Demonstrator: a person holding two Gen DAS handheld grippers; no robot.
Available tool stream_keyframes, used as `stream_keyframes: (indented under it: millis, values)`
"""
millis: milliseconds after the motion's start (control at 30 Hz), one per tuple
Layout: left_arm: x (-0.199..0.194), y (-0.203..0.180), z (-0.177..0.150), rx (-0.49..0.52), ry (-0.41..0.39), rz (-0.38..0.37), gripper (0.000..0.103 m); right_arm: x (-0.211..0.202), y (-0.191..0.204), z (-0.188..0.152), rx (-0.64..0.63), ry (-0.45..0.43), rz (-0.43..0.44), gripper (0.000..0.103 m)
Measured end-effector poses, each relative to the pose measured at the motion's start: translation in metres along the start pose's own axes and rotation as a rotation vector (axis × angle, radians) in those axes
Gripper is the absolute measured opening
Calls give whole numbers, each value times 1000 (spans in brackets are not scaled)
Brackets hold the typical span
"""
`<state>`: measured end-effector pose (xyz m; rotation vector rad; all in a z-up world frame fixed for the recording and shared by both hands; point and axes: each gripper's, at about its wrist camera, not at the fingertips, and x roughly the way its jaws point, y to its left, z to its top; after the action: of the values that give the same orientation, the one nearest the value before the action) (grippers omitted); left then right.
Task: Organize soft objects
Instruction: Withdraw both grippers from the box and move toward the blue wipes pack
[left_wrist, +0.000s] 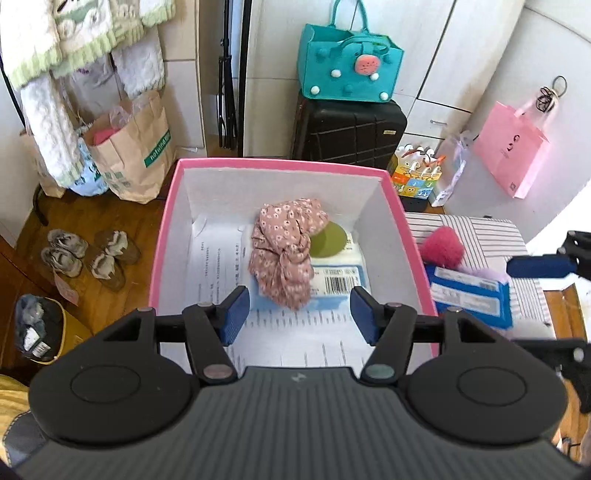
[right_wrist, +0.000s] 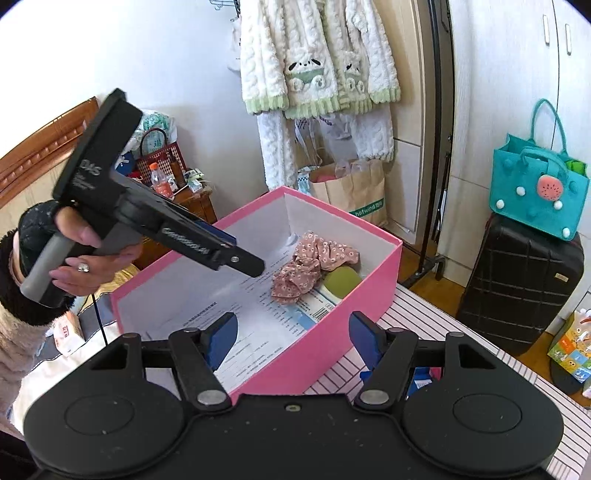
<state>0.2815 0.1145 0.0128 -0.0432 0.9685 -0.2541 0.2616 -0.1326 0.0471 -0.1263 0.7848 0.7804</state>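
Observation:
A pink floral cloth (left_wrist: 284, 247) lies bunched in the white-lined pink box (left_wrist: 162, 236), partly over a green round pad (left_wrist: 327, 240) and printed papers. My left gripper (left_wrist: 297, 306) hangs open above the box's near end with nothing between its blue pads. The right wrist view shows a hand holding the left gripper (right_wrist: 243, 258) over the box (right_wrist: 369, 273), short of the cloth (right_wrist: 314, 269). My right gripper (right_wrist: 291, 332) is open and empty over the box's near corner. A pink fluffy heart (left_wrist: 441, 245) rests on the striped surface (left_wrist: 491, 232) to the box's right.
A blue packet (left_wrist: 469, 295) lies beside the heart. Behind the box stand a black suitcase (left_wrist: 347, 129) with a teal felt bag (left_wrist: 347, 66) on top and a paper bag (left_wrist: 136, 155). Shoes (left_wrist: 88, 254) sit on the wooden floor. Fleece garments (right_wrist: 314, 66) hang at the back.

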Motion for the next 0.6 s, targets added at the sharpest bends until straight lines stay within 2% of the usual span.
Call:
stream_keyframes:
  millis: [200,333,600]
  values:
    - [-41,-19,-14,62,-44,33,61,-26,12,-4,-13,-36,-12,71]
    - [-70,-36,-30,102,-68,19,62,-47,21,-7,-28,-66,-12,71]
    - [-113,-67,-58,184,-115,35,65,-88,47,-21,-79,-118,-28,72]
